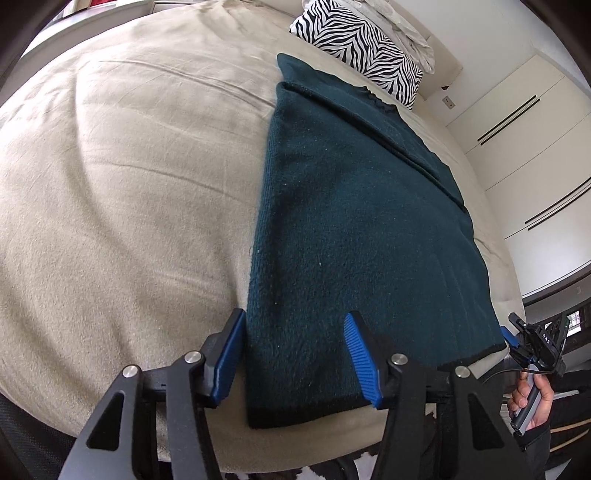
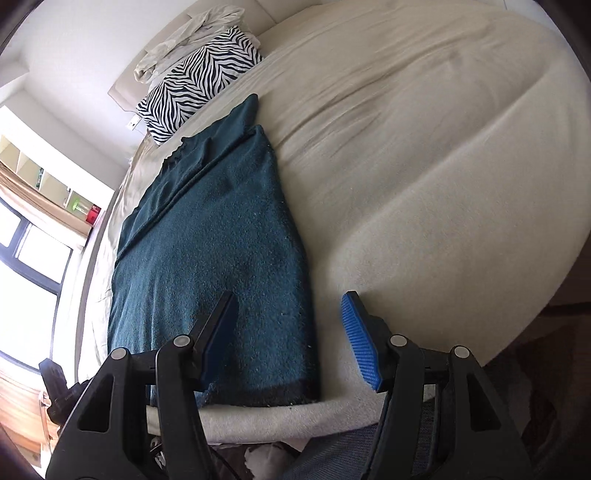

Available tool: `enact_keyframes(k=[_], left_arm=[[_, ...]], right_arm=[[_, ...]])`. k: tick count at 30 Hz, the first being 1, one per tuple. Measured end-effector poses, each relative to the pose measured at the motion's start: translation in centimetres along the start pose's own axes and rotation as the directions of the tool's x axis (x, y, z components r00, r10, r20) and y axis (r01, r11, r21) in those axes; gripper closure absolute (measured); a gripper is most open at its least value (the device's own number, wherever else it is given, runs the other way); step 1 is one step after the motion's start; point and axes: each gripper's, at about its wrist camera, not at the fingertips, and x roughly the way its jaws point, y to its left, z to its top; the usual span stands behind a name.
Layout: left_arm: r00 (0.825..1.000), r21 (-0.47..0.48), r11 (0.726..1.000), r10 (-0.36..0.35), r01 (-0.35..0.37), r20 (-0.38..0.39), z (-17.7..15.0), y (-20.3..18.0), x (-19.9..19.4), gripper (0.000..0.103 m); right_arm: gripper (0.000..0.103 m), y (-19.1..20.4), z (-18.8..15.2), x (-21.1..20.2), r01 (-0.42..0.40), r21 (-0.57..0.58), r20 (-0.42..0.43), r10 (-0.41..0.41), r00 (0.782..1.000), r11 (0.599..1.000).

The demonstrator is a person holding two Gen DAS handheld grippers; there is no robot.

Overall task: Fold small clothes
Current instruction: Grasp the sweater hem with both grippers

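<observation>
A dark teal knitted garment (image 1: 354,229) lies flat on the beige bed (image 1: 122,192), folded lengthwise into a long strip with its black hem at the near edge. My left gripper (image 1: 295,332) is open and hovers over the garment's near left corner. The garment also shows in the right wrist view (image 2: 218,240). My right gripper (image 2: 288,314) is open over its near right corner. The right gripper shows in the left wrist view (image 1: 532,343), held in a hand beside the hem.
A zebra-print pillow (image 1: 358,48) and crumpled white bedding (image 1: 406,29) lie at the head of the bed. White wardrobe doors (image 1: 524,147) stand beyond the bed's side. A window (image 2: 26,266) and shelves are on the other side.
</observation>
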Motion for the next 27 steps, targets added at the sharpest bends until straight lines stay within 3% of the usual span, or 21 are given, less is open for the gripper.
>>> enact_keyframes(k=[3, 10, 17, 21, 24, 27], left_arm=[[1.000, 0.010, 1.000, 0.013, -0.012, -0.025, -0.2, -0.2, 0.0, 0.052], [0.997, 0.019, 1.000, 0.024, -0.023, -0.070, -0.7, -0.8, 0.1, 0.050], [0.996, -0.006, 1.000, -0.006, 0.006, -0.090, -1.1, -0.3, 0.1, 0.053], [0.996, -0.022, 1.000, 0.008, -0.010, -0.093, -1.2, 0.7, -0.3, 0.071], [0.995, -0.054, 0.999, -0.015, 0.010, -0.103, -1.5, 1.6, -0.4, 0.090], [0.993, -0.106, 0.993, -0.065, 0.054, -0.098, -1.8, 2.7, -0.4, 0.095]], right_arm=[[0.046, -1.2, 0.0, -1.0, -0.009, 0.046, 0.010, 0.009, 1.000, 0.999], [0.048, -1.7, -0.8, -1.1, -0.056, 0.086, -0.066, 0.061, 0.996, 0.995], [0.071, -1.5, -1.7, 0.7, -0.117, 0.149, -0.157, 0.141, 0.978, 0.982], [0.077, -2.4, -1.6, 0.8, -0.153, 0.197, -0.143, 0.183, 0.973, 0.968], [0.088, -2.6, -1.5, 0.9, -0.154, 0.201, -0.148, 0.185, 0.972, 0.967], [0.095, -3.3, -1.5, 1.2, -0.159, 0.233, -0.140, 0.195, 0.971, 0.959]])
